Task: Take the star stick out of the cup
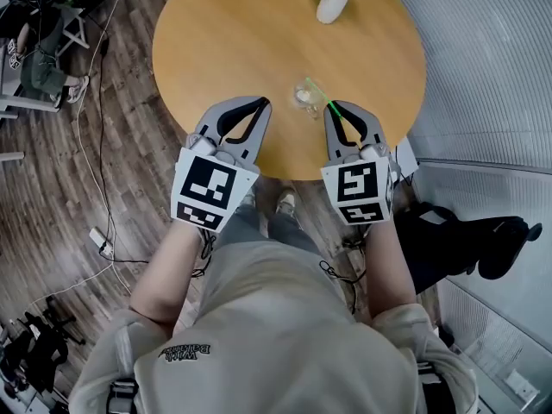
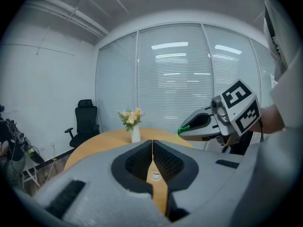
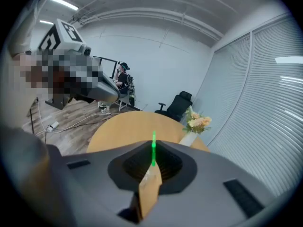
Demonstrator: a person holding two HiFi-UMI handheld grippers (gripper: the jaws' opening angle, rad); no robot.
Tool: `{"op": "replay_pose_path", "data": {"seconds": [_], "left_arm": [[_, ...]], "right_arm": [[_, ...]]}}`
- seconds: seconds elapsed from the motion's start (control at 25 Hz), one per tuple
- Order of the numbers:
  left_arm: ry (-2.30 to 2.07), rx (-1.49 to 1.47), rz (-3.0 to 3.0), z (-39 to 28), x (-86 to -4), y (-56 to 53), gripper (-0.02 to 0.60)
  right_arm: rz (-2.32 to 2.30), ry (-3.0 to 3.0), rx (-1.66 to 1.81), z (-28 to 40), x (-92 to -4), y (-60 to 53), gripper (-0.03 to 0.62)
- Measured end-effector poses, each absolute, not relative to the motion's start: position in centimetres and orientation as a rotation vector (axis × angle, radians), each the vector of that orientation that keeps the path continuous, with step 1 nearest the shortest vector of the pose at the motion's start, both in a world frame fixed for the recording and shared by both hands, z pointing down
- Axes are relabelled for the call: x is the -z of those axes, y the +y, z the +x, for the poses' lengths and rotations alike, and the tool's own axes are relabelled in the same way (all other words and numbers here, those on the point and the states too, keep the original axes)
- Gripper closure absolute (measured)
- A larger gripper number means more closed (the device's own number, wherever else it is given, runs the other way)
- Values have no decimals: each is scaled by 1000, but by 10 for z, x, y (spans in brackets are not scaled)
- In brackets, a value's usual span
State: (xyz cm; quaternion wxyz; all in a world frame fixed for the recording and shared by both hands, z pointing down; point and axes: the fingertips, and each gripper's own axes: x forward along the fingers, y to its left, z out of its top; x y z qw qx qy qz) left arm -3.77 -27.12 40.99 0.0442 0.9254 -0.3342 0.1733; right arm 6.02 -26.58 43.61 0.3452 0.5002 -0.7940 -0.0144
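On the round wooden table stands a small clear cup, near the front edge. A thin green stick slants out of the cup toward me, and my right gripper is shut on its near end. From the right gripper view the stick pokes up between the closed jaws of the right gripper. I cannot make out a star on the stick. My left gripper hovers left of the cup, shut and empty. Below its closed jaws the cup shows through the gap.
A white vase of flowers stands at the table's far edge. A black office chair is beyond the table. A seated person and cables are on the wooden floor at the left. Window blinds run along the right.
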Motion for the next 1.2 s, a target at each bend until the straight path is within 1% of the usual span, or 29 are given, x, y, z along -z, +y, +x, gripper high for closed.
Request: {"op": "replay_pose_path", "data": {"seconds": [0.4,0.72,0.88,1.2], "left_arm": [[-1124,-333,2917,-40,-338,-272,557],[-1155,-234,3056,-34,-271,-272,557],[-1166,-120,3056,-31,-235,-267,557],[-1168,-111,3131,-25,-213,-259,557]], "right_arm": [[1542,-2190,78,89,-343,-254,556],[1766,-2312,268,111,-254,-241,556],[1836,-2370,342,118,-214,-231,556],[1909,-2409,422,133,-179,-208,556]]}}
